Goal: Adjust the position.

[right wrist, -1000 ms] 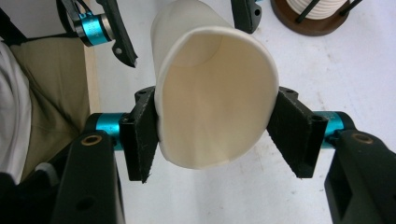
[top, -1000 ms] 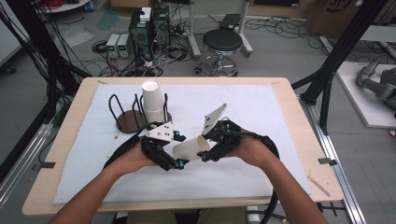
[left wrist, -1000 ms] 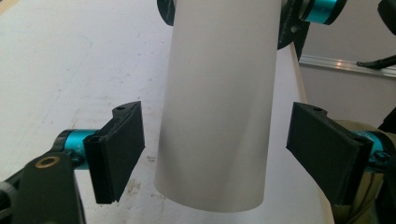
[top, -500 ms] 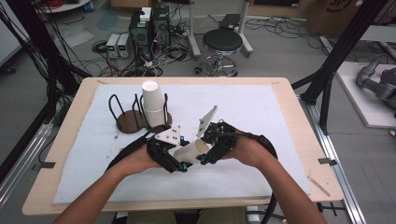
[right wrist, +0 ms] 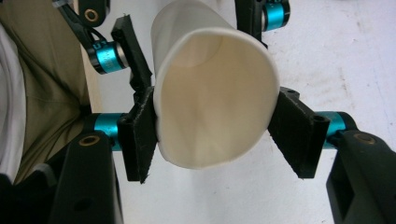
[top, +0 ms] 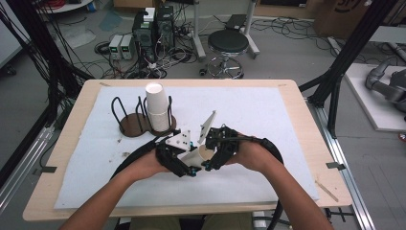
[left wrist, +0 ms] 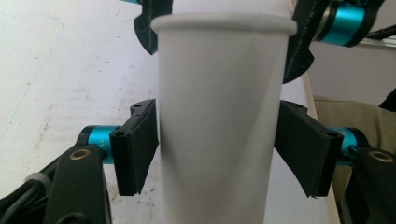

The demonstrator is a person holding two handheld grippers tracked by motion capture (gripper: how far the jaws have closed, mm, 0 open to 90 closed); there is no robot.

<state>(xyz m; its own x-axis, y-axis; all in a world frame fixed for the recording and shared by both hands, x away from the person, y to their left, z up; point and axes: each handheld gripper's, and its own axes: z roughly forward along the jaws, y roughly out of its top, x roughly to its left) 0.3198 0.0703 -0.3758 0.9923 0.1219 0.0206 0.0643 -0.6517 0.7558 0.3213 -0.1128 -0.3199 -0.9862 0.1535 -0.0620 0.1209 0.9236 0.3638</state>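
Observation:
A white paper cup (top: 197, 155) lies level between my two grippers over the white mat. My right gripper (right wrist: 212, 135) is shut on its rim, and the cup's mouth (right wrist: 215, 107) is squeezed into an oval between the pads. My left gripper (left wrist: 219, 154) has just been closing its jaws on the cup's body (left wrist: 219, 93), and both pads now touch its sides. In the high view the left gripper (top: 187, 165) and right gripper (top: 215, 154) meet tip to tip at the table's middle front.
A stack of white cups (top: 157, 108) stands in a round wooden holder (top: 131, 127) with black wire loops, behind and left of the hands. The white mat (top: 268, 115) covers most of the wooden table (top: 313, 143). Cables trail from both grippers toward the front edge.
The left gripper's jaws have closed in from wide apart onto the cup's body. The right gripper has kept its hold on the rim. Both hands have stayed almost in place.

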